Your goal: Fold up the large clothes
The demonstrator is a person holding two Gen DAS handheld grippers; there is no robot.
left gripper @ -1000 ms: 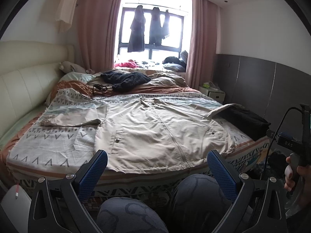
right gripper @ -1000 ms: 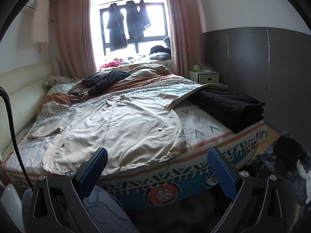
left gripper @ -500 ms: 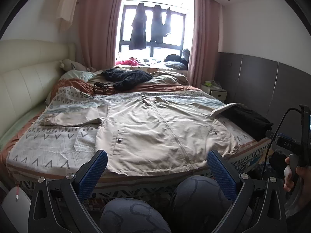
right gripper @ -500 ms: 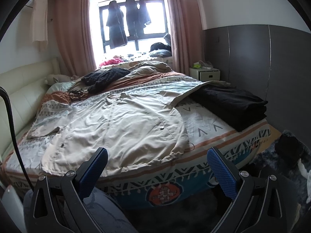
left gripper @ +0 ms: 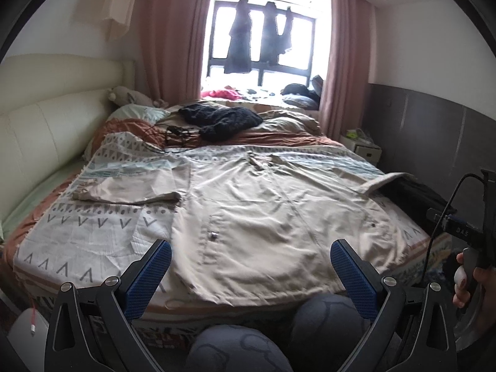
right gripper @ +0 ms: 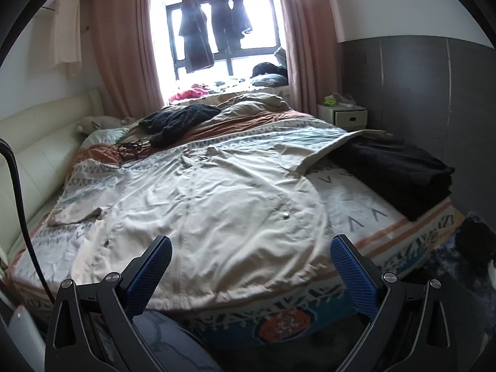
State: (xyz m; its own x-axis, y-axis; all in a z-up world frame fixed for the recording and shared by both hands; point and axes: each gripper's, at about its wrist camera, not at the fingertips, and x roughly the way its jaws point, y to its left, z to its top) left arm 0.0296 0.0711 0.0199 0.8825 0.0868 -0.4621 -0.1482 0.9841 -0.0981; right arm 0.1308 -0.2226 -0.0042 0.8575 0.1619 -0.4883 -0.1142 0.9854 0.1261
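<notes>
1. Left wrist view: the left hand-held gripper hangs over the near edge of the bed, its blue pads wide apart and holding nothing. The beige jacket lies front up and spread flat on the patterned bedspread. Its collar points toward the window and its hem reaches the near edge, so the long axis runs straight away from the camera along the zip line. One sleeve stretches out to the left; the other sleeve runs out to the right, its end resting on a folded black garment. At the far right a hand holds the handle of the right hand-held gripper.

2. Right wrist view: the right hand-held gripper is likewise spread open and empty, hovering near the hem. The jacket fills the middle of the bed.

3. Risks, as I judge them: the hem overhangs the edge, so a one-sided pull could drag the whole jacket off the bed. Lifting the right sleeve carelessly may disturb the black stack. Thin, wrinkled fabric invites pinching the bedspread along with it.
</notes>
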